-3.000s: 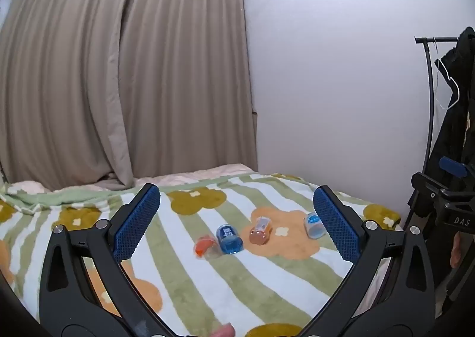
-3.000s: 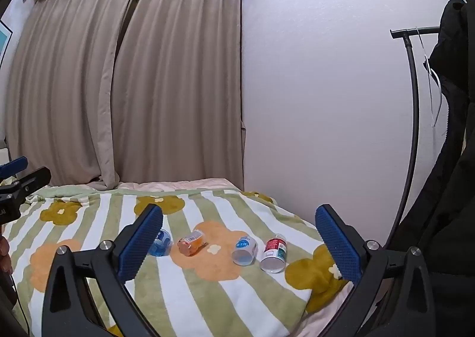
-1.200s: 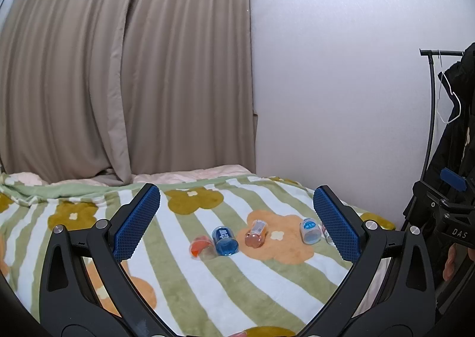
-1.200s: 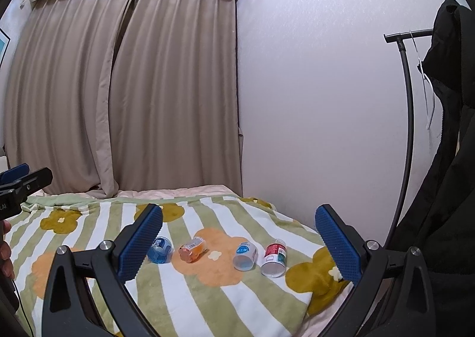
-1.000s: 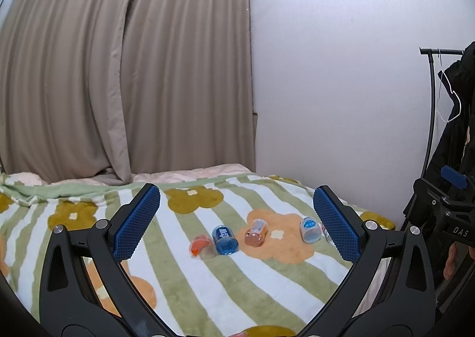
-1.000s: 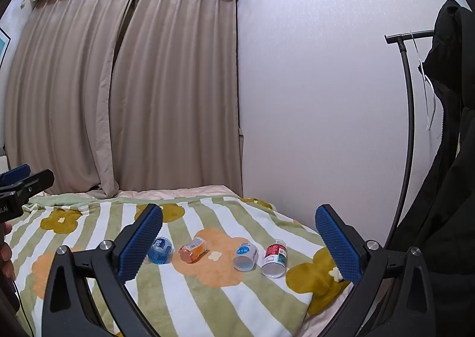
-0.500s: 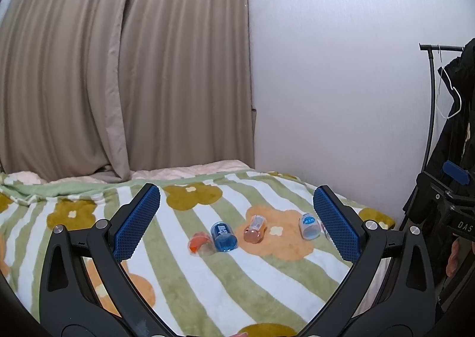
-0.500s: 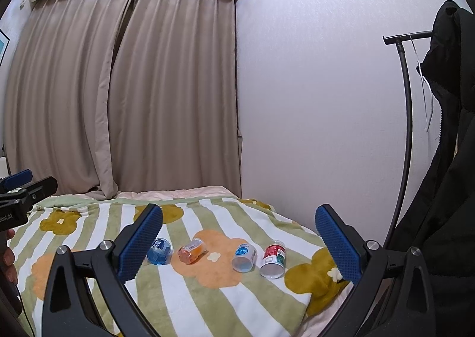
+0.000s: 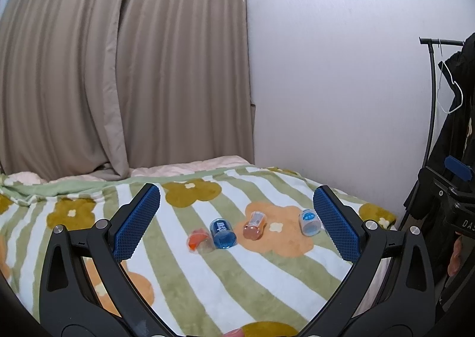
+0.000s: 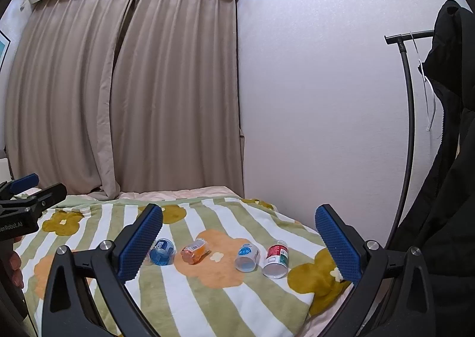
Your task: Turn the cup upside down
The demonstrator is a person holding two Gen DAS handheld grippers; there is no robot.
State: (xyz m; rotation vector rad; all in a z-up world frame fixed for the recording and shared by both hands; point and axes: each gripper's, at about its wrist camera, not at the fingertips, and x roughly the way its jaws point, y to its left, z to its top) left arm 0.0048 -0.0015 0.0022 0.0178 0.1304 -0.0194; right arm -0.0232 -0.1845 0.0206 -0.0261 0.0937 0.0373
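Several small plastic cups lie on their sides in a row on a striped flower blanket (image 9: 184, 274). In the left wrist view: a red-orange cup (image 9: 197, 240), a blue cup (image 9: 222, 233), an orange cup (image 9: 254, 225) and a pale blue-labelled cup (image 9: 309, 222). The right wrist view shows the blue cup (image 10: 161, 251), the orange cup (image 10: 194, 251), the pale cup (image 10: 247, 257) and a red-labelled cup (image 10: 276, 259). My left gripper (image 9: 236, 221) and right gripper (image 10: 239, 240) are both open, empty, and well short of the cups.
The bed's blanket (image 10: 207, 301) ends at a white wall on the right. Beige curtains (image 9: 124, 70) hang behind. A black coat rack (image 10: 409, 117) with a dark coat (image 10: 445, 188) stands at the right. The other gripper's body shows at each view's edge.
Both views have shifted only slightly; the cups sit a touch nearer and lower in frame. The cups have not moved and both grippers stay open.
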